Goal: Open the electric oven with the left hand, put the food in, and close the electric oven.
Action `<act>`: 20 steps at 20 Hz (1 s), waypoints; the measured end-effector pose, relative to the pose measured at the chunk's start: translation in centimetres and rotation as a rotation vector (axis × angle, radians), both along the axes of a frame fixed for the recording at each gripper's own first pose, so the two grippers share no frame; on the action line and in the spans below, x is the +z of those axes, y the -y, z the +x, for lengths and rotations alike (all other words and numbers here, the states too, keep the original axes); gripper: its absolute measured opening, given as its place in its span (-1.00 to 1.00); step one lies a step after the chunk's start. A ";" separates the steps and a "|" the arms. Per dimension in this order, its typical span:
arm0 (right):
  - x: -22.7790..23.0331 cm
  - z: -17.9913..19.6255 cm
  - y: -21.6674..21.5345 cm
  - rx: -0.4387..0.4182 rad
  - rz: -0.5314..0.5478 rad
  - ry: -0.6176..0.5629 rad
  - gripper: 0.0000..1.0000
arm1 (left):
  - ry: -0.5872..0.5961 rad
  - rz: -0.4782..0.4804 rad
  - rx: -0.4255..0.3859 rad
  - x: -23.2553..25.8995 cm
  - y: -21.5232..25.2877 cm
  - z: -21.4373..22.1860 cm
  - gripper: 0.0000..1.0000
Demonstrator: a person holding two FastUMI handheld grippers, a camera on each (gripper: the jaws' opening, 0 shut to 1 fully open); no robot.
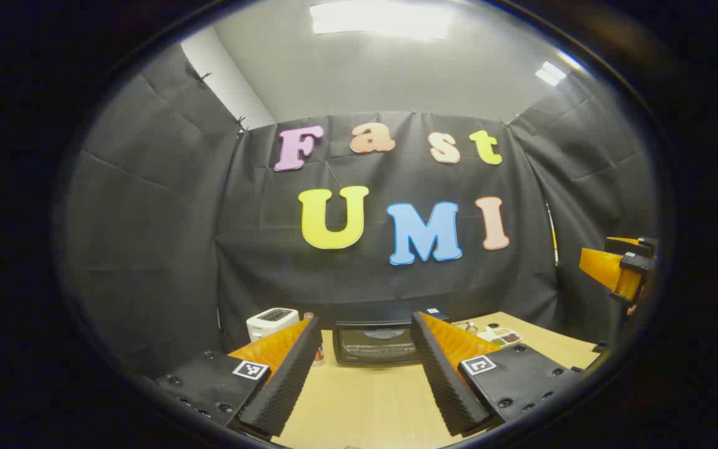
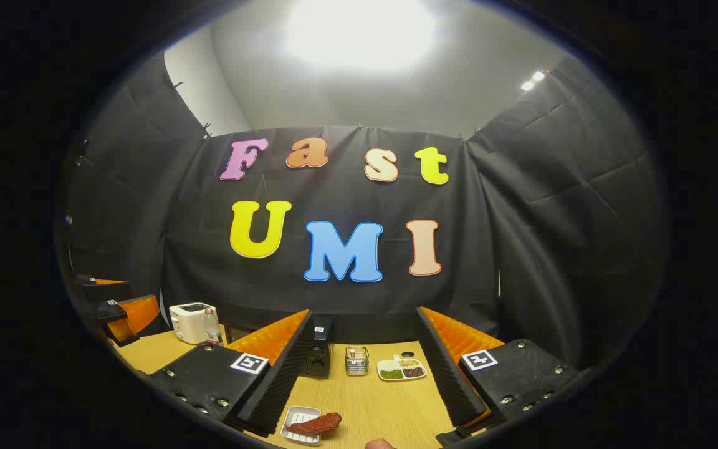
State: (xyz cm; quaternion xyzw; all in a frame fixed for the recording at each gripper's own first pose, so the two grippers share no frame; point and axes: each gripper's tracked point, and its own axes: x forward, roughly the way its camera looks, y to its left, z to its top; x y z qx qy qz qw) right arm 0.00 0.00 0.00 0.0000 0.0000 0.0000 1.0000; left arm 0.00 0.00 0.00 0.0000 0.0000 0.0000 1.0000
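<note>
Electric oven: black, door shut, at the far side of the wooden table [image 1: 365, 405] against the booth wall; in the left gripper view [image 1: 376, 343] its glass front faces the camera; in the right gripper view [image 2: 320, 354] a narrow strip of its knob side shows past the left finger.
Food: reddish-brown piece [image 2: 316, 423] lying across a small white ridged tray [image 2: 300, 426] at the near edge of the table, in the right gripper view.
Left gripper: [image 1: 365, 368] fingers spread wide, nothing between them; raised above the table, the oven framed in the gap, well apart from the tips. In the right gripper view it sits at far left [image 2: 123, 318].
Right gripper: [image 2: 365, 368] fingers spread wide, holding nothing; the food lies just below and right of its left finger, not touching. In the left gripper view it appears at far right [image 1: 624, 268].
Toaster: white, left of the oven [image 1: 272, 322]; also [image 2: 189, 322].
Bottle: clear, red label, just right of the toaster [image 2: 211, 328]; label too small to read.
Divided dish: white, holding green, brown and pale grains, right of the oven [image 2: 402, 369]; also [image 1: 501, 337].
Wire holder: small metal basket between oven and dish [image 2: 356, 360].
Markings: square black-and-white tags on each gripper's finger mounts; no brand legible.
</note>
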 end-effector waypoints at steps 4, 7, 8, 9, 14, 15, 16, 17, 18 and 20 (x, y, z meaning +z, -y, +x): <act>-0.5 0.3 0.6 -0.005 0.010 -0.009 0.94 | 0.001 0.002 -0.003 0.2 0.6 0.3 1.00; -0.6 0.4 1.0 -0.004 0.014 -0.013 0.94 | 0.003 0.009 -0.001 0.3 1.0 0.3 1.00; -0.7 0.6 1.0 -0.001 0.015 -0.013 0.94 | 0.002 0.008 0.000 0.3 1.1 0.3 1.00; -0.7 0.5 1.1 0.001 0.013 -0.012 0.94 | 0.001 0.006 0.003 0.2 1.2 0.3 0.92; -1.1 0.5 1.9 0.005 0.017 -0.016 0.94 | 0.000 0.008 0.002 0.3 2.0 0.1 0.93; -1.2 0.5 2.2 0.005 0.020 -0.018 0.94 | -0.001 0.010 -0.001 0.2 2.3 0.1 0.93; -1.3 0.4 2.3 0.006 0.024 -0.020 0.94 | 0.000 0.012 -0.005 0.3 2.6 0.1 1.00; -1.3 0.4 2.4 0.008 0.026 -0.019 0.94 | 0.001 0.011 -0.009 0.3 2.8 0.2 1.00; -1.4 0.5 2.6 0.011 0.028 -0.018 0.94 | 0.000 0.011 -0.010 0.5 3.0 0.4 1.00; -1.7 0.5 2.9 0.027 0.027 -0.018 0.94 | 0.006 0.009 0.000 0.8 3.1 0.9 1.00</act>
